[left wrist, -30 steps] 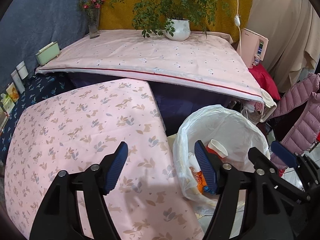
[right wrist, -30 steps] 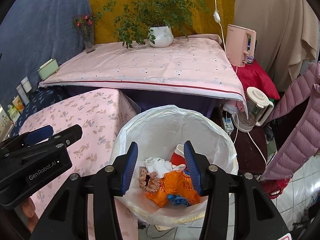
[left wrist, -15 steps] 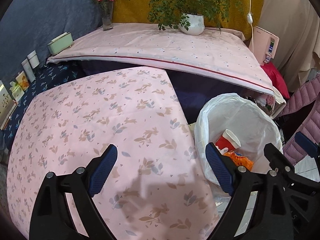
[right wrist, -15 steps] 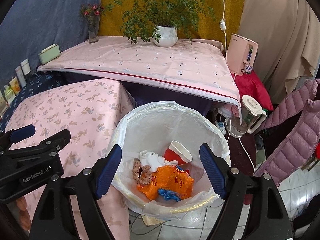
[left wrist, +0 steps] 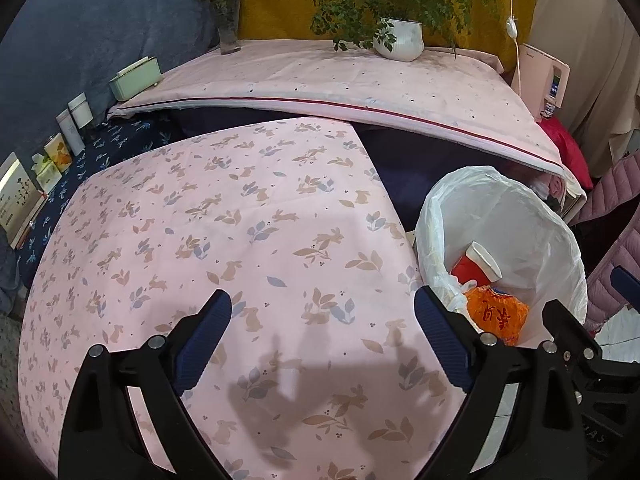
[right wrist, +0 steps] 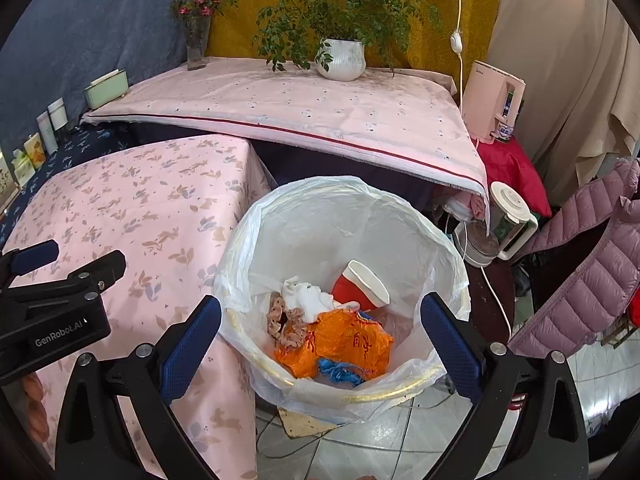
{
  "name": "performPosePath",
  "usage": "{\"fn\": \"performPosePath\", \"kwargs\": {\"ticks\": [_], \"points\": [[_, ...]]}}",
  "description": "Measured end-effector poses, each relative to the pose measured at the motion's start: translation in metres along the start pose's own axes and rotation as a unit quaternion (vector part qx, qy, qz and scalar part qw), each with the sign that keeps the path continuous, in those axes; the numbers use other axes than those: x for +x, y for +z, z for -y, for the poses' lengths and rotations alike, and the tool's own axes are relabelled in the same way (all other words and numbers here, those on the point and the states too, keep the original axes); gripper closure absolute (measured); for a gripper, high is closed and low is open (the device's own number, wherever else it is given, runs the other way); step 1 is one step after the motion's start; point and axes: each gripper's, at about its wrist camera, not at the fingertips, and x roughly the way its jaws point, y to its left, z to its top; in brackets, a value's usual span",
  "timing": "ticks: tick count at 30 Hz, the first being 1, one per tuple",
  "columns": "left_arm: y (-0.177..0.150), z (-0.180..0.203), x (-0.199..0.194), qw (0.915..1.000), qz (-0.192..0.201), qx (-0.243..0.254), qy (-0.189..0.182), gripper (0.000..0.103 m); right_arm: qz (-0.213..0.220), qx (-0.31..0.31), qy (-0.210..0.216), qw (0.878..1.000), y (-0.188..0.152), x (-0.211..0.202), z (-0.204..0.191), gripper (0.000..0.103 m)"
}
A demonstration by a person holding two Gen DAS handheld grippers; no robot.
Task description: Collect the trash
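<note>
Right gripper [right wrist: 320, 332] low in frame over bin [right wrist: 448, 248], fingers spread wide, empty, as if after drop. Cup [right wrist: 360, 286], orange bag [right wrist: 340, 340], tissue [right wrist: 306, 296] lie inside. Left gripper [left wrist: 320, 340] wide open, empty, above bare pink surface [left wrist: 200, 220], apparently scanning for leftovers.

**Pinks, orange and blue around the bin**

The near tablecloth [left wrist: 240, 240] is pale pink, printed with tan rabbits and grey-blue leaves. The far tablecloth [right wrist: 320, 108] is pale pink with small dots and a dark red stripe along its edge. The bin liner [right wrist: 320, 216] is translucent white. Inside lie an orange bag [right wrist: 340, 344] with red characters, a red paper cup [right wrist: 360, 286] with a white inside, and a blue scrap [right wrist: 340, 370]. The plant pot [right wrist: 340, 58] is white, and the wall cloth [left wrist: 280, 4] behind it mustard yellow.
</note>
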Motion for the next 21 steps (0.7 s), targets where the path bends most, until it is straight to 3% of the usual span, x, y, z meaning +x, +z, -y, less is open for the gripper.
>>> {"fn": "performPosePath", "kwargs": {"ticks": [21], "points": [[-0.012, 0.011, -0.004, 0.9998, 0.008, 0.011, 0.015, 0.009, -0.010, 0.004, -0.016, 1.000, -0.015, 0.000, 0.009, 0.007]]}}
